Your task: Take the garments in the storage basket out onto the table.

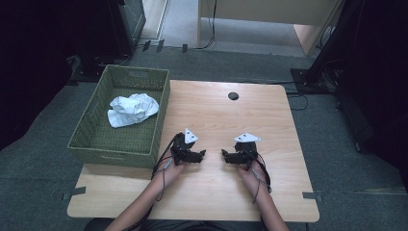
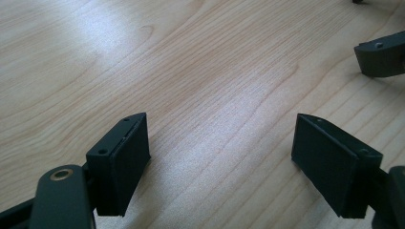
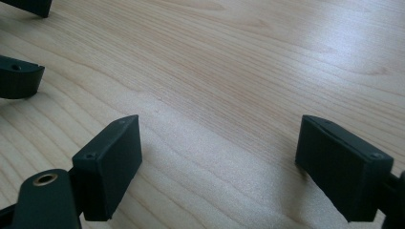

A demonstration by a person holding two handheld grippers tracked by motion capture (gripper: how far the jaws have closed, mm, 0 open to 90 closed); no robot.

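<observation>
Two black grippers, left gripper [image 1: 202,154] and right gripper [image 1: 225,154], each wearing a grey three-cornered plate, trailing dark cables (brass-ringed pivots showing), bare forearms.

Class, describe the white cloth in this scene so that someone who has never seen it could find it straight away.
Start at the light wooden table and look to its left edge, where a green woven basket sits. Inside it, toward the far end, lies the white cloth, crumpled into a loose heap. It is the one soft, pale thing in view, and it lies well apart from the two black tools out on the tabletop.
</observation>
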